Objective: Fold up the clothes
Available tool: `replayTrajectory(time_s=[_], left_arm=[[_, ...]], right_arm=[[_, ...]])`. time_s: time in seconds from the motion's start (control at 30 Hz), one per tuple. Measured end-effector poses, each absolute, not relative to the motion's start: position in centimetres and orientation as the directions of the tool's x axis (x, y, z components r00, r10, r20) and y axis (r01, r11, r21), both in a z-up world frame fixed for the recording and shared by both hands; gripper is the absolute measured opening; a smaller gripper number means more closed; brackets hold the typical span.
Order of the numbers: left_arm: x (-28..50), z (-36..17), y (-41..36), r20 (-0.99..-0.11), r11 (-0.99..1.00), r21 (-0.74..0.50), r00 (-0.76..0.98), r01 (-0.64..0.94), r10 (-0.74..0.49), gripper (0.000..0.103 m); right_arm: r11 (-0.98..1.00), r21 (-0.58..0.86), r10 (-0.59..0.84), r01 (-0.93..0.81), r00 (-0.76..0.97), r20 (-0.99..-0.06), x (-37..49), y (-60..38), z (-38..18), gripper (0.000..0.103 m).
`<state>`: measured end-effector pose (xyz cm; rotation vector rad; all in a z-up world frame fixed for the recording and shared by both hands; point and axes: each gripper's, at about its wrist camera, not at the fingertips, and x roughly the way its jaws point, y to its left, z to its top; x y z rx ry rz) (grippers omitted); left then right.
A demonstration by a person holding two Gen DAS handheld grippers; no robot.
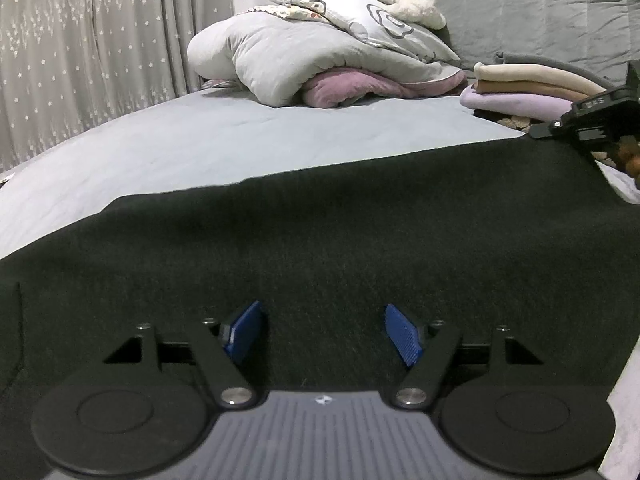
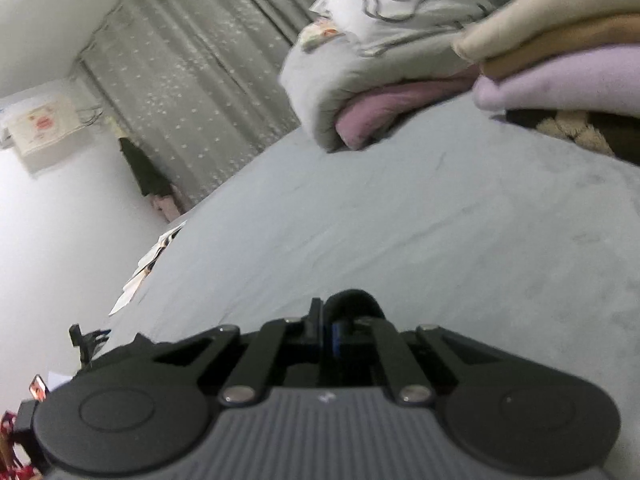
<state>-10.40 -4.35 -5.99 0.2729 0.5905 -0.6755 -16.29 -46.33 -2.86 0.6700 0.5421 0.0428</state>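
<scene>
A black garment (image 1: 340, 220) lies spread flat on the grey bed sheet (image 1: 208, 140). My left gripper (image 1: 322, 332) hovers over its near part, blue pads (image 1: 244, 330) wide apart and empty. My right gripper (image 2: 330, 330) has its jaws closed on a black fold of the garment (image 2: 352, 302). It also shows at the right edge of the left wrist view (image 1: 538, 133), at the garment's far right corner.
A stack of folded clothes (image 1: 528, 88), cream, tan and lilac, sits at the far right of the bed. A rolled grey duvet with pillows (image 1: 320, 52) lies at the head. Starred curtains (image 1: 88, 48) hang on the left. Papers (image 2: 148, 264) lie at the bed's left edge.
</scene>
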Motion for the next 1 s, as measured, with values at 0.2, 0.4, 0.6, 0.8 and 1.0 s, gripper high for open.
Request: replayTrajectory(time_s=[0.2, 0.4, 0.6, 0.8, 1.0], left_arm=[[-10.6, -6.1, -4.4, -0.587, 0.753, 0.052, 0.63, 0.655, -0.508, 0.068], [-10.4, -5.4, -4.6, -0.613, 0.744, 0.058, 0.612, 0.665, -0.5, 0.068], [-10.1, -3.1, -4.7, -0.638, 0.699, -0.008, 0.534, 0.715, -0.554, 0.068], [-10.2, -1.5, -4.4, -0.555, 0.676, 0.038, 0.578, 0.736, -0.598, 0.068], [-9.3, -3.3, -4.9, -0.585, 0.656, 0.004, 0.534, 0.755, -0.611, 0.068]], right_arm=[[0.777, 0.597, 0.203, 0.199, 0.818, -0.538, -14.0, -47.0, -5.7, 0.001], [0.759, 0.624, 0.223, 0.186, 0.826, -0.517, -16.4, -47.8, -4.4, 0.031], [0.845, 0.498, 0.114, 0.196, 0.843, -0.525, -19.0, -45.7, -1.4, 0.051], [0.944, 0.323, 0.127, 0.065, 0.832, -0.54, -18.1, -37.5, 0.1, 0.051], [0.983, 0.14, 0.179, -0.117, 0.777, -0.603, -16.5, -28.0, -0.7, 0.047]])
